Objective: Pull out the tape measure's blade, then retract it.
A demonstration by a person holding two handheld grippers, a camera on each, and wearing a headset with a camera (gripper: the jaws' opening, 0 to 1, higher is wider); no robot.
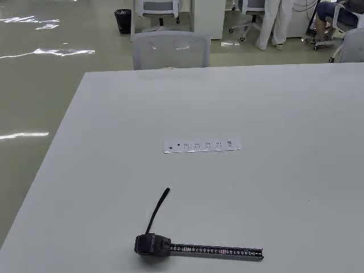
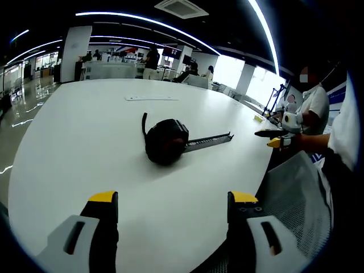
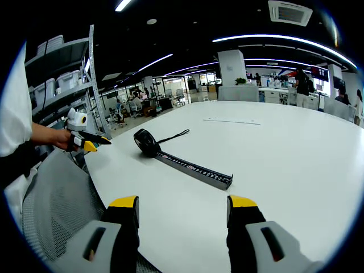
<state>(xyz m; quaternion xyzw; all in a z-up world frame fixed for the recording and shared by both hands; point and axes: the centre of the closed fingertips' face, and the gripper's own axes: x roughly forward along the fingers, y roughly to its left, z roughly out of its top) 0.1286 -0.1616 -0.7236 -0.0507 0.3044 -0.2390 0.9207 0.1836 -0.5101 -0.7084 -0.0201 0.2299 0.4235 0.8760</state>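
The left gripper (image 2: pixel 173 198) is held at the near edge of the table (image 1: pixel 273 102), its two yellow-tipped jaws spread apart with nothing between them. The right gripper (image 3: pixel 182 203) is in the same state, jaws released and bare, pointing over the same edge from the other side. Each shows small at the side of the other's view, held in a hand clear of the table. A mesh chair back (image 2: pixel 290 187) sits just below them.

Beyond the jaws, near the front edge, lies the tape measure (image 1: pixel 152 245) – a black case resting on the white top, touched by neither gripper. Its blade (image 1: pixel 219 251) is drawn out and lies flat on the table, running to the right in the head view. A black wrist strap (image 1: pixel 158 209) trails from the case away toward the middle of the table.

Farther on, well apart from the tape measure, a white paper strip (image 1: pixel 202 145) with small marks lies flat. Past the far edge stands a grey chair (image 1: pixel 170 50) – behind it are a glossy floor, a black bin (image 1: pixel 122 20) and a person in white (image 1: pixel 272 23).
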